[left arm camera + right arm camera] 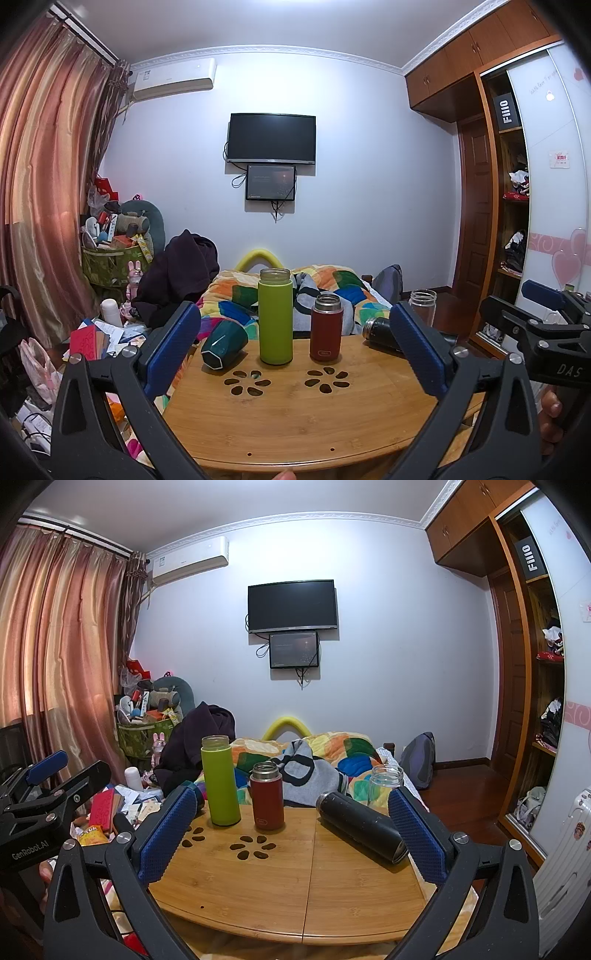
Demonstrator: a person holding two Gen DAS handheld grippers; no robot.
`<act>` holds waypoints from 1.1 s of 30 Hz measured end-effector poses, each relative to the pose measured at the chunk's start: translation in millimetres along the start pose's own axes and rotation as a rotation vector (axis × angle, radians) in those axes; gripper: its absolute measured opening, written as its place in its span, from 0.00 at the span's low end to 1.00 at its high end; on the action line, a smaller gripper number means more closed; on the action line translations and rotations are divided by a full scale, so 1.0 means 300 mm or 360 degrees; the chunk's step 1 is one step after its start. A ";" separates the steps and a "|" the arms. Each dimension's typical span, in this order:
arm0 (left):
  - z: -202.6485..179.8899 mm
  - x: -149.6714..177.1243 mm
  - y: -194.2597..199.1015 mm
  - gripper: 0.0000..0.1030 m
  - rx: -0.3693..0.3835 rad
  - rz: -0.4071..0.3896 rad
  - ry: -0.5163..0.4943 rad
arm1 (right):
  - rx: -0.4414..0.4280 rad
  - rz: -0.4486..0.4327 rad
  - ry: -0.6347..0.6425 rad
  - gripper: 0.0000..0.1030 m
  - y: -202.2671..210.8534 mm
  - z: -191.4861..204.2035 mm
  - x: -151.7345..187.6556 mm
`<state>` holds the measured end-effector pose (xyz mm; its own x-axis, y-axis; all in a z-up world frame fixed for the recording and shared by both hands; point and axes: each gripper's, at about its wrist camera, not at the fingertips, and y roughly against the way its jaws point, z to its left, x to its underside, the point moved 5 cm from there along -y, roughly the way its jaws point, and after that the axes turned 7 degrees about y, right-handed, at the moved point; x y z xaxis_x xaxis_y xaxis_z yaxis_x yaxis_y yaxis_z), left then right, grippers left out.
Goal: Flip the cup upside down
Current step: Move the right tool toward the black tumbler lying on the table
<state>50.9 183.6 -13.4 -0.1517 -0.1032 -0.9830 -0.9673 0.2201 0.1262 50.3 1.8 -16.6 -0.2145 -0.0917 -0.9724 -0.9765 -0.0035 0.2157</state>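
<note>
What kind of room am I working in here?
Most likely a home bedroom: a bed with a patchwork quilt lies behind the small wooden table, with a wardrobe and wall-mounted TV.

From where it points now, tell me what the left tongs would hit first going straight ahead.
Probably the green bottle, standing upright nearly midway between the open left tongs; depth is hard to judge.

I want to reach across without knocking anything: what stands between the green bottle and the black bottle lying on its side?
Only the red flask, upright, between the green bottle and black bottle; clearest in the right wrist view.
</note>
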 end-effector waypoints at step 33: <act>0.004 0.009 -0.008 1.00 0.0019 0.0014 0.0000 | -0.0006 0.0018 -0.0003 1.00 -0.004 0.014 0.005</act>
<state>53.1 184.0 -16.4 -0.1601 -0.1014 -0.9819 -0.9635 0.2325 0.1331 51.1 6.0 -18.7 -0.2258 -0.0899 -0.9700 -0.9738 -0.0062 0.2273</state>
